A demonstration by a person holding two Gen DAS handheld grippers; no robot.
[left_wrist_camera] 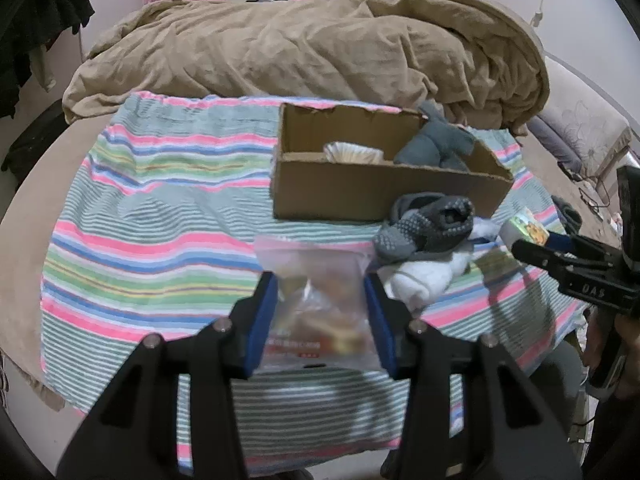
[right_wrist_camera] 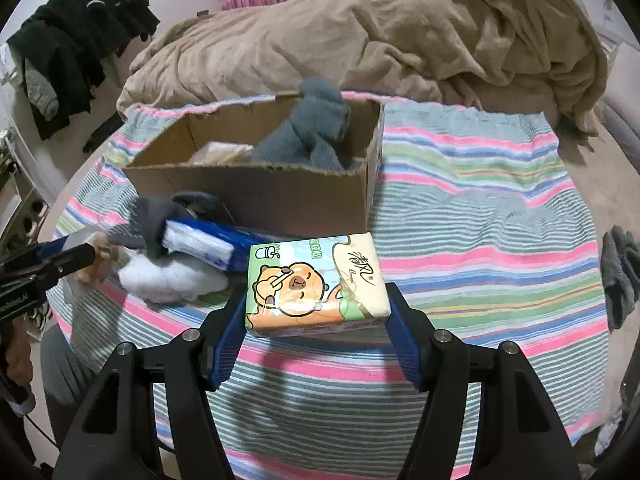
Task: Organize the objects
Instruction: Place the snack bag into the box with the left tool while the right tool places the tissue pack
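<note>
both pickups look done: the left gripper (left_wrist_camera: 320, 320) pinches a clear snack bag (left_wrist_camera: 316, 304), the right gripper (right_wrist_camera: 316, 320) clamps a tissue pack (right_wrist_camera: 318, 284), both above the striped cloth (left_wrist_camera: 160, 240). next, i judge, carry them over the cardboard box (right_wrist_camera: 256, 196) (already holding a grey plush) and let go.

Your left gripper (left_wrist_camera: 320, 316) points steeply downward, its blue pads (left_wrist_camera: 262, 320) pressed against both sides of a clear snack bag (left_wrist_camera: 316, 300). Your right gripper (right_wrist_camera: 318, 316) tilts down likewise, clamped on a tissue pack (right_wrist_camera: 316, 284), with no gap at either pad.
</note>
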